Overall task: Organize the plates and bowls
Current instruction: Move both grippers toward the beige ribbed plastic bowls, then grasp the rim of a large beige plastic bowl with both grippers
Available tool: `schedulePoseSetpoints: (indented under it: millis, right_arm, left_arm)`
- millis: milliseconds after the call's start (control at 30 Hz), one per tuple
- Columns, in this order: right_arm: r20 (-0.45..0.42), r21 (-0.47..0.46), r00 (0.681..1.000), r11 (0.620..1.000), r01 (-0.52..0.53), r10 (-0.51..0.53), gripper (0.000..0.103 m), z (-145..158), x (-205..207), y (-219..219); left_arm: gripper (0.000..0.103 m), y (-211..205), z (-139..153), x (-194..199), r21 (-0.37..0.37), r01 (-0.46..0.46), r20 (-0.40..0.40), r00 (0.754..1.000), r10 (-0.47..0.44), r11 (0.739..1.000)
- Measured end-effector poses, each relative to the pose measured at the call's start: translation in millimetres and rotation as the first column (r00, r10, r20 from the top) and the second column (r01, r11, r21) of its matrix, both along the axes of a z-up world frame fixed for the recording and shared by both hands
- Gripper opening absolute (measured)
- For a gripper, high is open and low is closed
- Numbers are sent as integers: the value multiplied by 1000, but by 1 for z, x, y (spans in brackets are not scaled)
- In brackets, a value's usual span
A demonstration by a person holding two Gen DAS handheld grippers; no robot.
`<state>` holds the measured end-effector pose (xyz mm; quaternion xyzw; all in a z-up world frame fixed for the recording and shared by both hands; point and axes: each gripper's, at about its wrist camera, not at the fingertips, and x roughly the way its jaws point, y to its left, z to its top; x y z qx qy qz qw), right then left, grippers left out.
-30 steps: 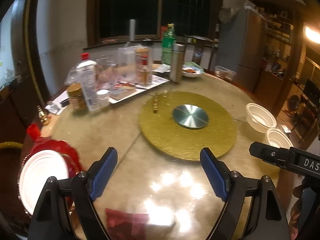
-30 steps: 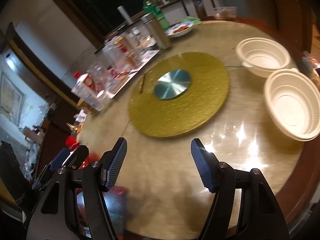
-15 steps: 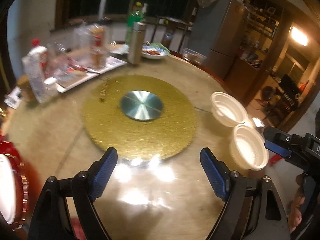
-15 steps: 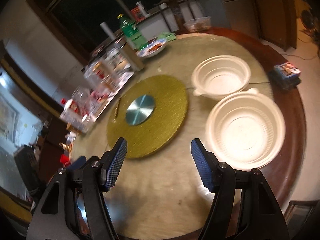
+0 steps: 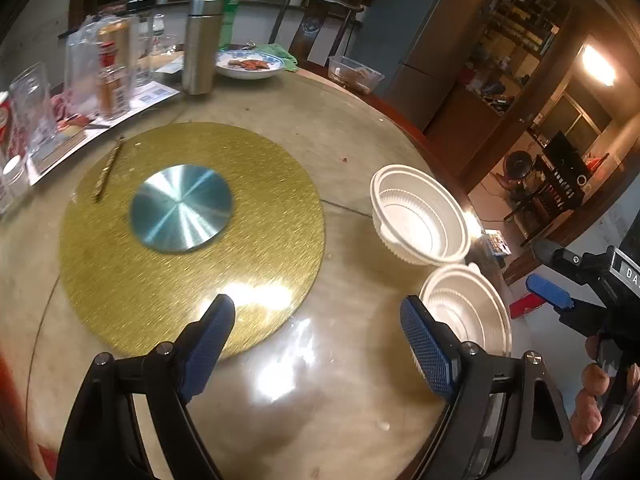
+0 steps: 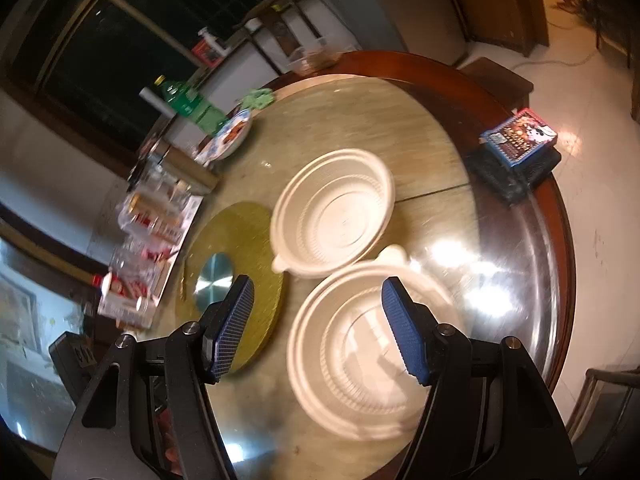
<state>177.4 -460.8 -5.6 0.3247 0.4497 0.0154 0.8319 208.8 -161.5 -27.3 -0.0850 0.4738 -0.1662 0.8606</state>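
Note:
Two white plastic bowls stand side by side near the table's right edge: a far bowl (image 5: 420, 218) (image 6: 334, 212) and a near bowl (image 5: 468, 314) (image 6: 360, 360). My right gripper (image 6: 318, 326) is open and empty, hovering over the near bowl's left rim. It also shows in the left wrist view (image 5: 548, 296), right of the bowls. My left gripper (image 5: 320, 334) is open and empty above the table, between the gold turntable (image 5: 192, 228) and the near bowl.
The round table (image 5: 340, 132) carries a steel flask (image 5: 202, 46), a green bottle (image 5: 228, 0), a plate of food (image 5: 250, 65), jars and glasses (image 5: 104, 68) at the far left. A small box (image 6: 518, 136) lies at the table's right rim.
Both grippers have swung right, from the red and white plate side toward the two white bowls. The right gripper now hovers over the near bowl. Both stay open.

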Motion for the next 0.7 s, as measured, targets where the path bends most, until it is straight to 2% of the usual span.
schedulePoseSetpoints:
  millis: [200,467,700]
  right_arm:
    - [-52,28,999,1000,6,-4,67,-23,34,-26]
    - [-101,44,995,999,4,0,67,-52,71,-39]
    - [-143,24,990,1000,-16,20,54,-71,91,-38]
  left_arm:
    - [85,-29,-12,31,-11,-14,-19,1000,14,1000]
    - [85,-73,-29,74,-11,28,-66,997,-29,1000]
    - [85,-92,-47,90,6,43,-102,994,-42,999]
